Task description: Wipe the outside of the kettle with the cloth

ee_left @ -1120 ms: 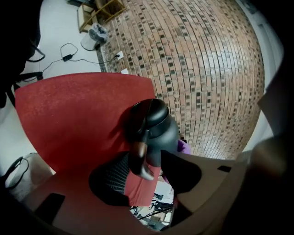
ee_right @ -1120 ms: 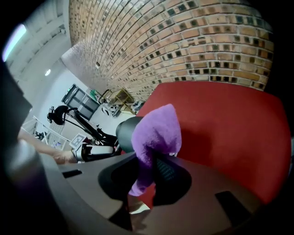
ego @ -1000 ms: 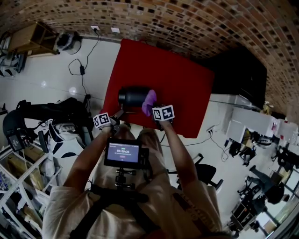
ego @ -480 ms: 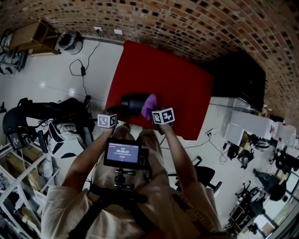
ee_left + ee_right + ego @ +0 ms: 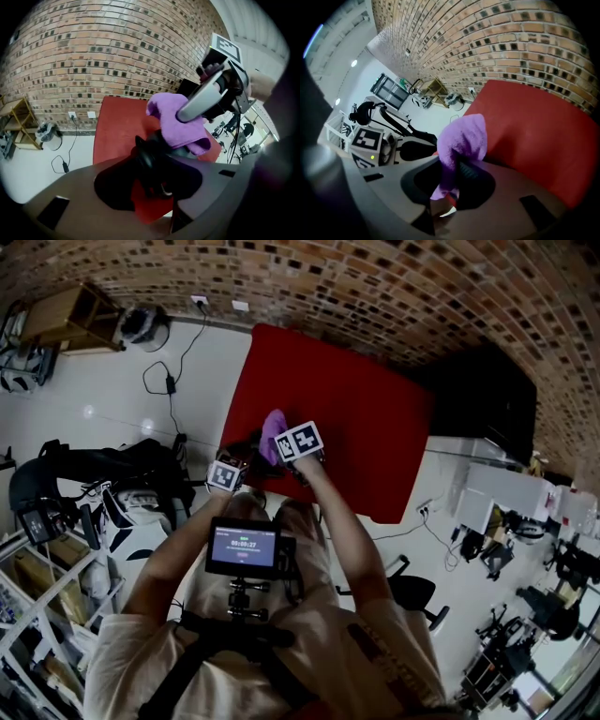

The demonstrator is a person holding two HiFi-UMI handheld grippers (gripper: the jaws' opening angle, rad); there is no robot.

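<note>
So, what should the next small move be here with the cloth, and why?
Probably sweep the right tongs and their purple cloth along the side of the kettle: the cloth rests on the black body. The left tongs, which have just been closing, have a dark part of the kettle between them, steadying it.

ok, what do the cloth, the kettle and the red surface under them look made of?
cloth: purple, with a fuzzy nap, and it drapes in soft folds; likely microfibre or terry.
kettle: black, mostly matte with a faint sheen; plastic or coated metal, can't tell which.
red surface: flat, matte, even colour; maybe fabric or felt, but the texture is too small to see.
</note>
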